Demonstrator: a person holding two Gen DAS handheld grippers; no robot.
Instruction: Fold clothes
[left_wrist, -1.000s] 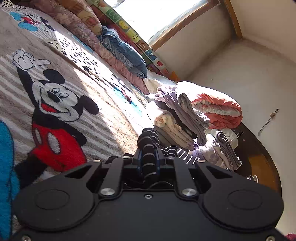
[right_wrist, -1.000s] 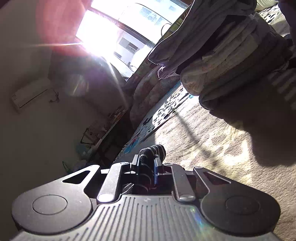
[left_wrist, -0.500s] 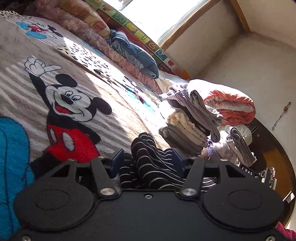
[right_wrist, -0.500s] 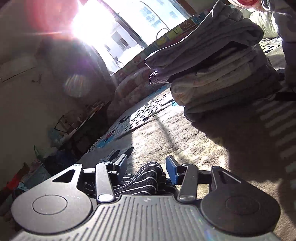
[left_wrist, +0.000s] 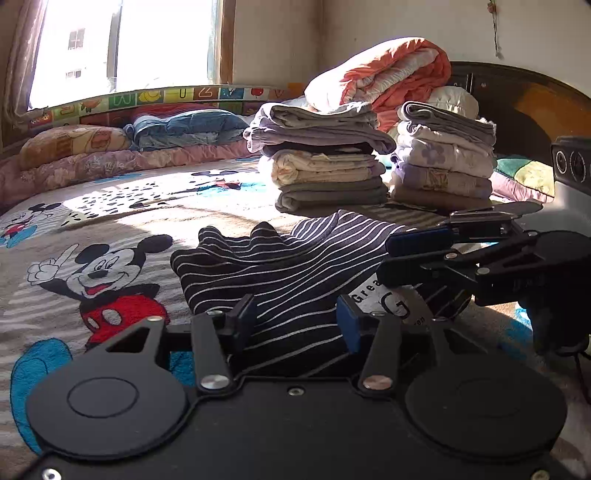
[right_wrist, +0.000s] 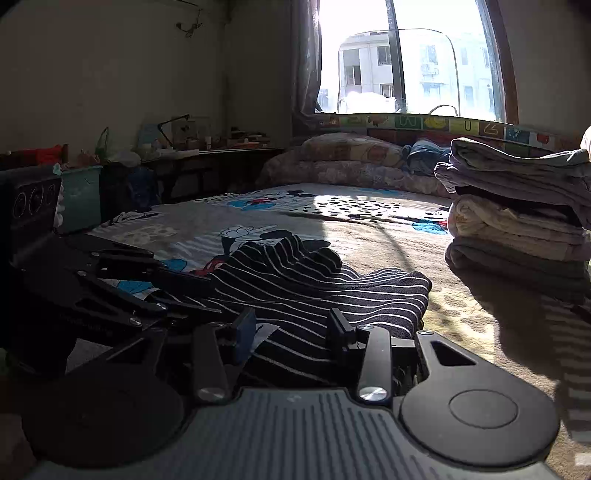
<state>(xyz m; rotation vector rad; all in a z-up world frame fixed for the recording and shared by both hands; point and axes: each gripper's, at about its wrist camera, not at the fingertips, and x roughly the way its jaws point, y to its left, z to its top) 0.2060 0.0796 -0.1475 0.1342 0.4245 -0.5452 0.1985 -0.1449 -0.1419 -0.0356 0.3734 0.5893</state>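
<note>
Right up front, the left gripper (left_wrist: 295, 321) sat spread wide with the striped shirt (left_wrist: 280, 266) lying loose between its fingers on the Mickey blanket (left_wrist: 110, 221). The right gripper (right_wrist: 291, 328) was splayed too, clamping nothing. Further back stood two stacks of folded clothes (left_wrist: 325, 158).
</note>
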